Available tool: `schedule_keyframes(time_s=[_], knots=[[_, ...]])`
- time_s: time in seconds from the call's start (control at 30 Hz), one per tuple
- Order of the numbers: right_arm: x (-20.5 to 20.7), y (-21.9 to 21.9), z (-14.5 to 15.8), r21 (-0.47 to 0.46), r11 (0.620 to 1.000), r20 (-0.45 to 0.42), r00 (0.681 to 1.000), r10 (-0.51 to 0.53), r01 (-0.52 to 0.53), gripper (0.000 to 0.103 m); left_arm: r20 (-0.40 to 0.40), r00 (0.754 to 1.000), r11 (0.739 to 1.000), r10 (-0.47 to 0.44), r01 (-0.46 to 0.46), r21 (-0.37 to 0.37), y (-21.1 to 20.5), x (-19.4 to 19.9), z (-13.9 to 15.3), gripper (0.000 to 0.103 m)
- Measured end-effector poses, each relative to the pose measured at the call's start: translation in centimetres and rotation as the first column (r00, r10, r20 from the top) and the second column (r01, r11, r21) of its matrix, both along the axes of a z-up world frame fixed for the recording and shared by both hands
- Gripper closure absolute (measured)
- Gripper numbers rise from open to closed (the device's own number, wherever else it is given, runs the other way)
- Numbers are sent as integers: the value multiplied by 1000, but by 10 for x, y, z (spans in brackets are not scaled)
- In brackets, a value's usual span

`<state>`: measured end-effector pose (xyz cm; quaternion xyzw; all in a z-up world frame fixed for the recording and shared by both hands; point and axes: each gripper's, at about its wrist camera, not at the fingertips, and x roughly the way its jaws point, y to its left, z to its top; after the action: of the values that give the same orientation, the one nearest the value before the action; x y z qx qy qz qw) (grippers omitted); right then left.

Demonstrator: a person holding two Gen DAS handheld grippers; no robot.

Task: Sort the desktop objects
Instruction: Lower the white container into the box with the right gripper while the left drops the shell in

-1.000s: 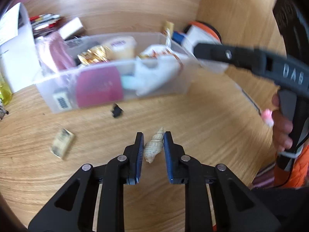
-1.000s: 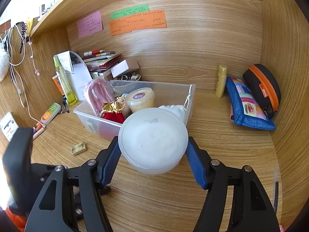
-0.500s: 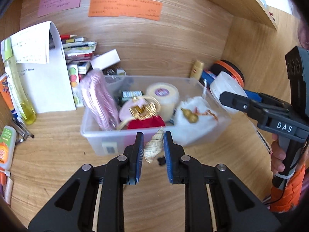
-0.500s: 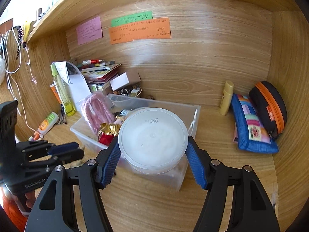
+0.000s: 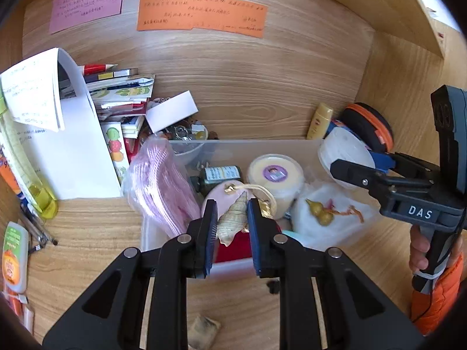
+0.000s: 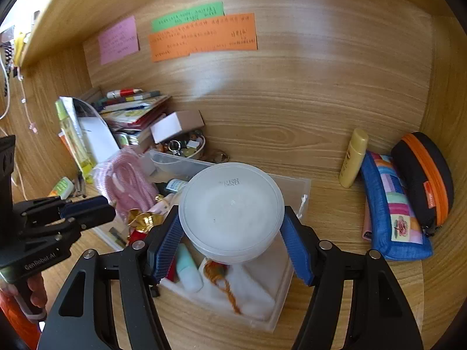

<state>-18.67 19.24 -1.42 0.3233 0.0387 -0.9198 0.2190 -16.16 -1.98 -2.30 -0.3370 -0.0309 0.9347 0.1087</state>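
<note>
Overhead, the left tool clamps a seashell and the right tool grips a round tub above the clear bin.

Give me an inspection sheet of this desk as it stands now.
Surface: wooden desk, crowded at the back.
Job's things: clear bin holds a pink bag, a yellow-lidded tub, a gourd charm.
Clutter: book pile, yellow tube, blue pouch, black-orange case.
Grippers: left gripper shut on a seashell; right gripper shut on a round white container; both over the bin.
Cables: white cord at far left.
Surroundings: sticky notes on the back wall.
</note>
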Motion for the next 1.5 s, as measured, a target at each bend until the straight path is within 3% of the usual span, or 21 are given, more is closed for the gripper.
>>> schedule_keyframes(time_s=[0.53,0.7,1.03,1.13,1.23,1.5], knots=[[-30,0,-29,8,1000,80,996,-30,30,40,58,998,1000,-15,15,3,6,-37,-22,83],[-29,-4,-29,40,998,42,998,-41,39,40,53,998,1000,-17,16,12,5,-36,-22,83],[-24,-12,-29,107,993,-16,999,-40,41,32,29,999,1000,20,-19,-21,7,-32,-22,61],[-22,-13,-29,114,992,-25,999,-42,45,28,18,999,999,28,-27,-29,7,-31,-21,50],[-19,-13,-27,108,993,-26,999,-38,40,19,17,1000,1000,25,-24,-19,7,-31,-20,47],[-12,-9,-18,91,995,-63,997,-39,45,19,13,1000,1000,20,-20,-6,7,-31,-17,44]])
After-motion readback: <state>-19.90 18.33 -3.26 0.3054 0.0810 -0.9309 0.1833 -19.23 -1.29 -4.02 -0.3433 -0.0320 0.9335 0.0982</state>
